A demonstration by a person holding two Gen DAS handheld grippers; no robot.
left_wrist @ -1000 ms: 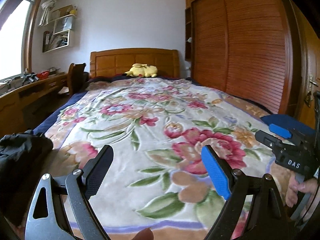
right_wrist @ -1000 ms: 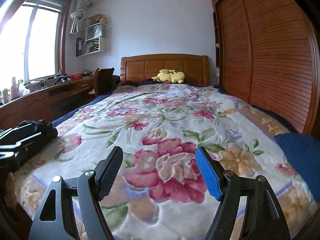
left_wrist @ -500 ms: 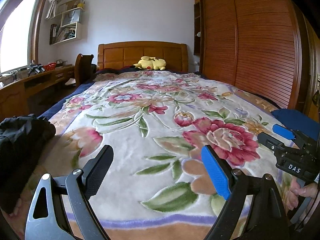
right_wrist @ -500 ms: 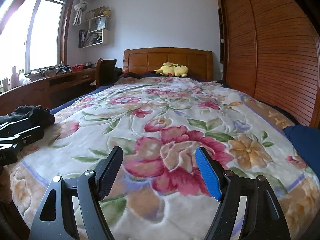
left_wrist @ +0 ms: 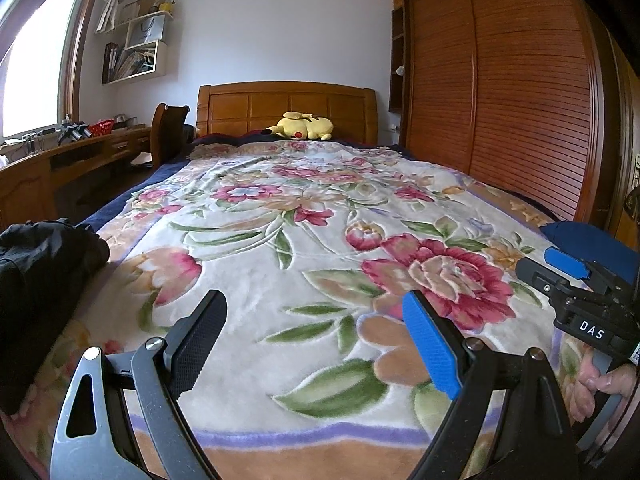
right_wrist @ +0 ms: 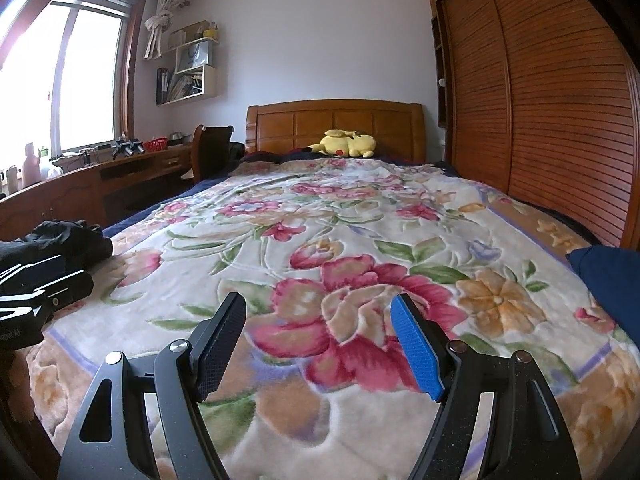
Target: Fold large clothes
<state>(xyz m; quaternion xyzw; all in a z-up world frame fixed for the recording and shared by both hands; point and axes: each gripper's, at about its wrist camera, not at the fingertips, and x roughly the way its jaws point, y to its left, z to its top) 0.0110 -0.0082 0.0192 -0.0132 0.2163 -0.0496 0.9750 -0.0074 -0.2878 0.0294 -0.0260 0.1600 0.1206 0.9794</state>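
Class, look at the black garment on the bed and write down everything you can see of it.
The black garment lies crumpled in a loose heap at the near left corner of the floral blanket. It looks like soft, matte dark fabric with folds. Nothing grips it; both tools are apart from it. Its type cannot be told.

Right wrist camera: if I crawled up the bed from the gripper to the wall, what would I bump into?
Right gripper → big red flower on the floral blanket → yellow plush toy → wooden headboard.
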